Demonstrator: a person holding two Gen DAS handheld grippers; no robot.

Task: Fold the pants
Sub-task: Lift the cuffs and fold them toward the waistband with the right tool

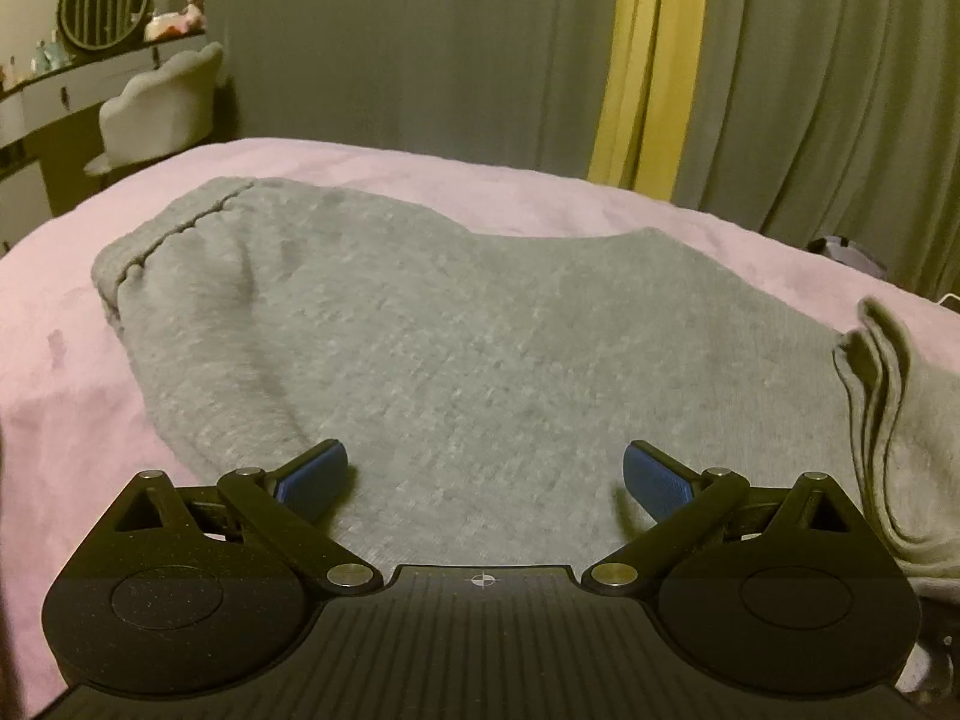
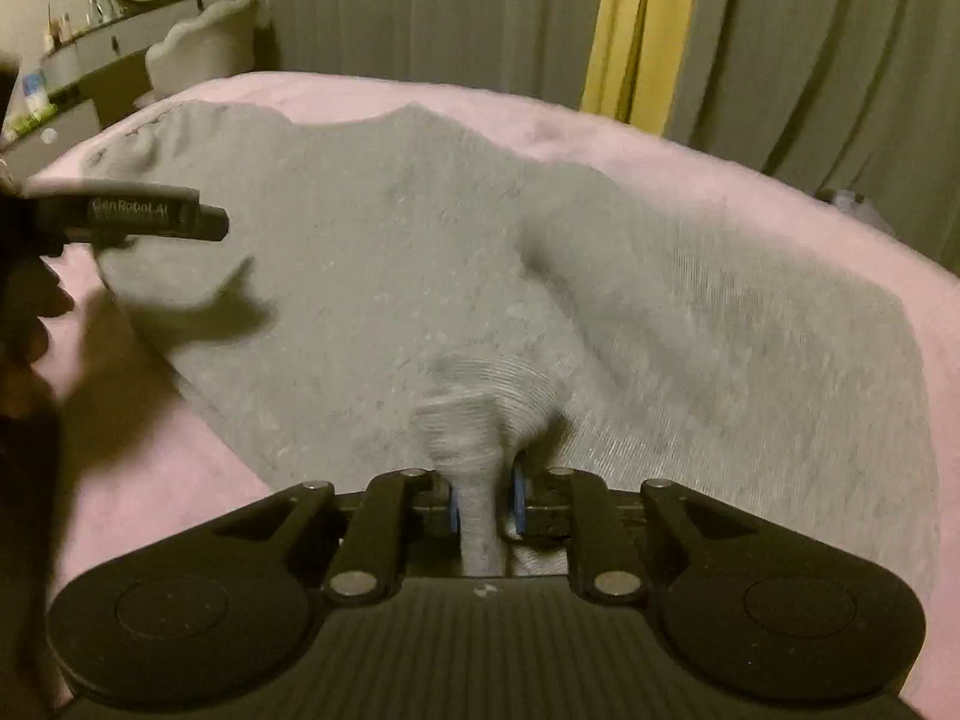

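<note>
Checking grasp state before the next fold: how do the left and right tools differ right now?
The left tool is open and holds nothing; the right tool is shut on a bunched ridge of the gray pants. The left hovers over flat fabric; the right pinches fabric lifted into a peak. Both have blue pads.

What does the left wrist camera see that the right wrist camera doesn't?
Only the left wrist view shows the left gripper from behind, jaws wide open over the gray pants, gripping nothing, and a bunch of layered fabric edges lifted at the right.

Only the right wrist view shows the right gripper shut on a pinched ridge of the pants, and the left gripper from the side, at the left edge.

Both show the pants spread on the pink bedcover, the gray curtains with a yellow strip, and the chair.
</note>
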